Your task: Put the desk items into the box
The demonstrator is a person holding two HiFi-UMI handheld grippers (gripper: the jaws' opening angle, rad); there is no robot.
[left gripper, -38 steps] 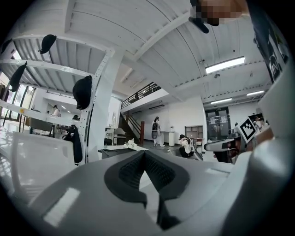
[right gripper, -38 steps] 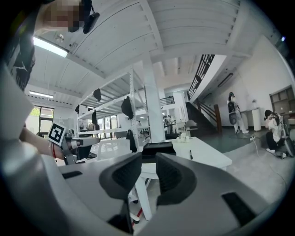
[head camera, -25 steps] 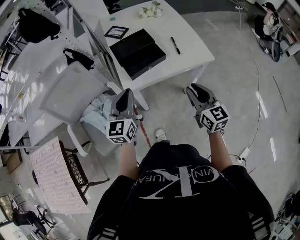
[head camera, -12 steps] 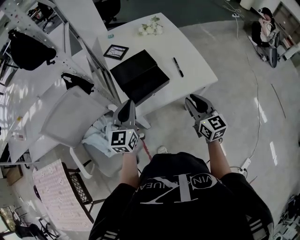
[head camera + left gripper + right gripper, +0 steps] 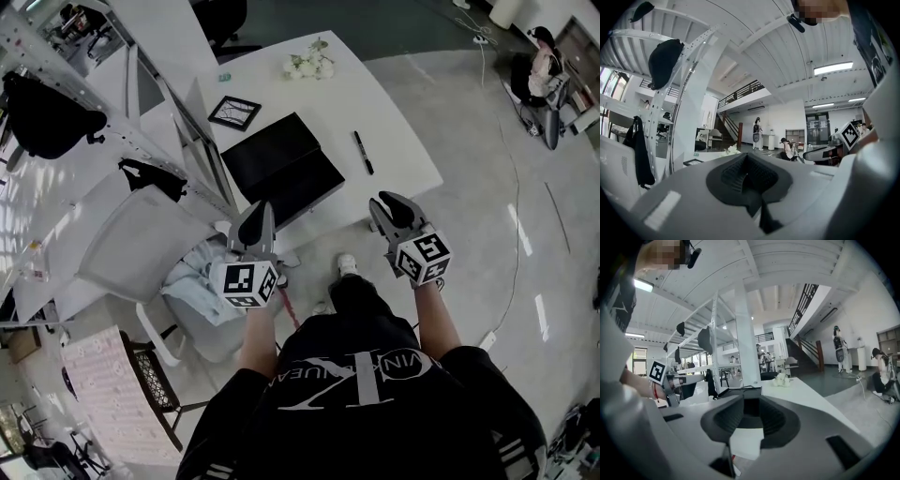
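On the white desk (image 5: 398, 141) lie a black box (image 5: 281, 172), lid shut, a black pen (image 5: 363, 152), a small black picture frame (image 5: 233, 112) and white flowers (image 5: 310, 64). Short of the desk's near edge, my left gripper (image 5: 256, 214) hangs before the box's near corner. My right gripper (image 5: 387, 204) sits just off the edge, below the pen. Both look shut with nothing in them. In the left gripper view the left gripper (image 5: 749, 177) points level over the desk; the right gripper (image 5: 749, 420) faces the flowers (image 5: 782, 379).
A white chair (image 5: 141, 246) with a pale cloth (image 5: 202, 274) stands at my left, beside a thin upright panel (image 5: 202, 155) at the desk's left edge. A black bag (image 5: 42, 103) hangs on the white rack. A person (image 5: 544, 70) sits far off at the right.
The desk has drawn nearer in the head view as I step toward it, one foot now forward. Both grippers keep their pose in front of me.
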